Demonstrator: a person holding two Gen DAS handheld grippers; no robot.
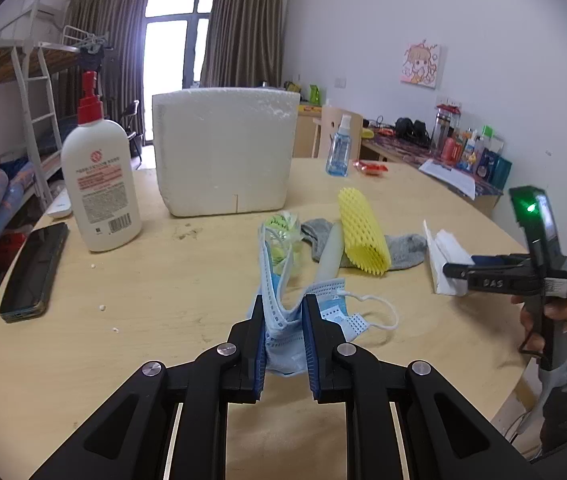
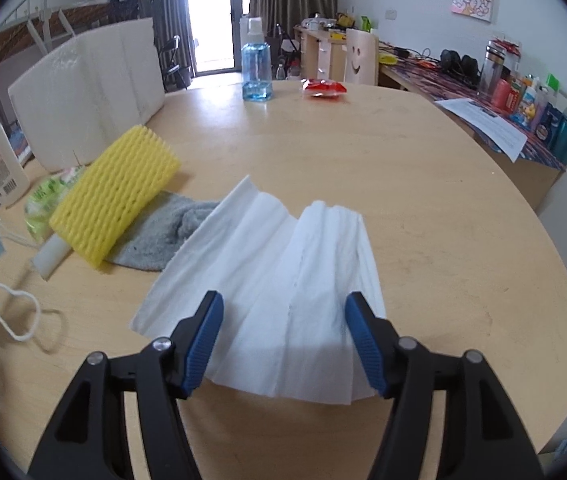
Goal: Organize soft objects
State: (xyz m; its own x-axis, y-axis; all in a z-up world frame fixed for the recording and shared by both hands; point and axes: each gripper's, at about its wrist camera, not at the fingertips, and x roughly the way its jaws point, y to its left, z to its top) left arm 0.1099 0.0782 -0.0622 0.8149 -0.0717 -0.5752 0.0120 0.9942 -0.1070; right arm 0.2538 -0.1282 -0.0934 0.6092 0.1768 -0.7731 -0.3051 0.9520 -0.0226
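Left gripper (image 1: 283,320) clamped narrow on blue face mask (image 1: 283,316), near centre of wooden table (image 1: 123,320); ear loop (image 1: 379,312) trailing right. Right gripper (image 2: 283,336) wide, not gripping, jaws straddling folded white tissue (image 2: 275,288) lying flat at right. Risks, judged: loose loop snagging yellow foam net (image 1: 363,232) or grey sock (image 1: 403,248) just beyond, dragging both; mask slipping, only a bunched fold pinched; right jaws closing on the flat tissue likely to crumple or tear one ply, or pinch table only. Container: white foam box (image 1: 223,152) at far centre, upright; interior hidden, contents unknown; green plastic packet (image 1: 279,232) and other soft items outside it.
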